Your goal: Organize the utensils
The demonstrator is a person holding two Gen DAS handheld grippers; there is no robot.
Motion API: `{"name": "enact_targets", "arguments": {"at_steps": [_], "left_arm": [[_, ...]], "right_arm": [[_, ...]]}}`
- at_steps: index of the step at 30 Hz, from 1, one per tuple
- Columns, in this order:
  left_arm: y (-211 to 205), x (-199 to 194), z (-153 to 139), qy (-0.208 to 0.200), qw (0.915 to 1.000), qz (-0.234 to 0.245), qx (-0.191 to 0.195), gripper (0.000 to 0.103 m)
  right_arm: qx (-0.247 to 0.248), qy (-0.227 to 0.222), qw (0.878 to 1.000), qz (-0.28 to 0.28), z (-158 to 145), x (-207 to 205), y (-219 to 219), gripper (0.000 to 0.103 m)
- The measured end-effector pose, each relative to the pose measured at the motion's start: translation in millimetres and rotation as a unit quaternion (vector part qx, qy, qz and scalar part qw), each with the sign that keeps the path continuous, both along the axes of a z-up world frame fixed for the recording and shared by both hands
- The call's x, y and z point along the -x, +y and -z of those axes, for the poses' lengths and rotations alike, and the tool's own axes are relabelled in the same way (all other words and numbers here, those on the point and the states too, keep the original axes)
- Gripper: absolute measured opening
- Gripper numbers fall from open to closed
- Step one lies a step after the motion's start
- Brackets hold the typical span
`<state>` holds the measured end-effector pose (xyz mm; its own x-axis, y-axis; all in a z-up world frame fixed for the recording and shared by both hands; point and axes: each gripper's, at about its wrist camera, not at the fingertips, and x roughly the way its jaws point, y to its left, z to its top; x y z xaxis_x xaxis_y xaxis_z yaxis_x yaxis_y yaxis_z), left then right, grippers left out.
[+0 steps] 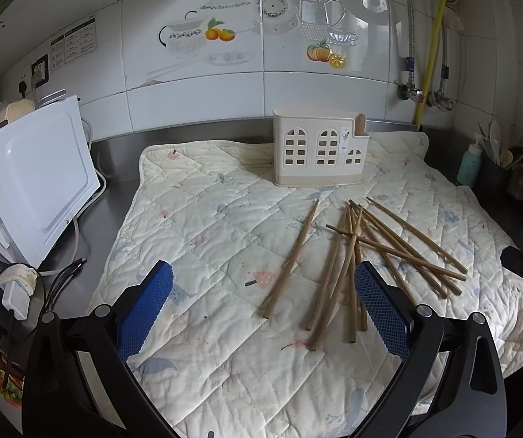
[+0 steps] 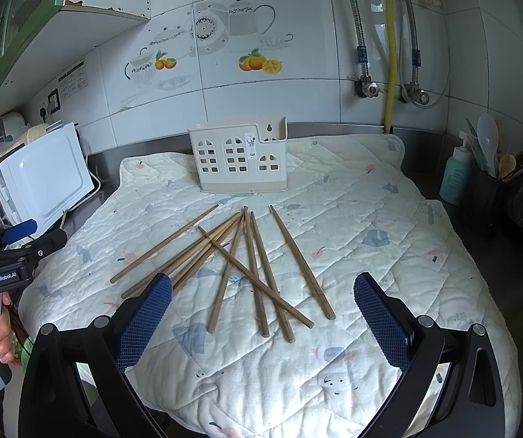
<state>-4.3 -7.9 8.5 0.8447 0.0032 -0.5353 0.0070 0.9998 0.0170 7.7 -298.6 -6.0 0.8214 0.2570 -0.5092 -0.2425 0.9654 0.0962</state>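
Several brown wooden chopsticks [image 1: 356, 252] [image 2: 250, 262] lie loosely crossed on a quilted cream cloth [image 1: 225, 346] [image 2: 371, 219]. One chopstick [image 1: 292, 259] [image 2: 164, 244] rests apart on the pile's left. Behind them stands a cream plastic utensil holder [image 1: 318, 148] [image 2: 239, 158] with arched cut-outs, upright and seemingly empty. My left gripper [image 1: 263, 304] hovers open above the cloth, near the chopsticks' close ends. Over the pile's near side my right gripper [image 2: 261, 319] is open too, holding nothing. The left gripper's body [image 2: 13, 255] shows at the right wrist view's left edge, held by a hand [image 2: 0, 343].
A white appliance [image 1: 38, 179] [image 2: 42, 179] sits left of the cloth, with cables and a plug adapter [image 1: 16, 292] before it. At the right stand a teal bottle [image 2: 455, 175] and a dark pot of utensils [image 2: 488, 186]. Tiled wall, pipes and valves [image 2: 371, 89] are behind.
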Motion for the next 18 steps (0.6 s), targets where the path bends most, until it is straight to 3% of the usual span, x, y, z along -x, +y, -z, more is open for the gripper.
{"name": "enact_targets", "arguments": {"at_steps": [18], "left_arm": [[2.2,-3.0,-0.4,-0.003,0.9999,0.009,0.015,0.098]], "right_arm": [[-0.004,0.002,1.0,-0.011,3.5,-1.8,1.8,0.096]]}}
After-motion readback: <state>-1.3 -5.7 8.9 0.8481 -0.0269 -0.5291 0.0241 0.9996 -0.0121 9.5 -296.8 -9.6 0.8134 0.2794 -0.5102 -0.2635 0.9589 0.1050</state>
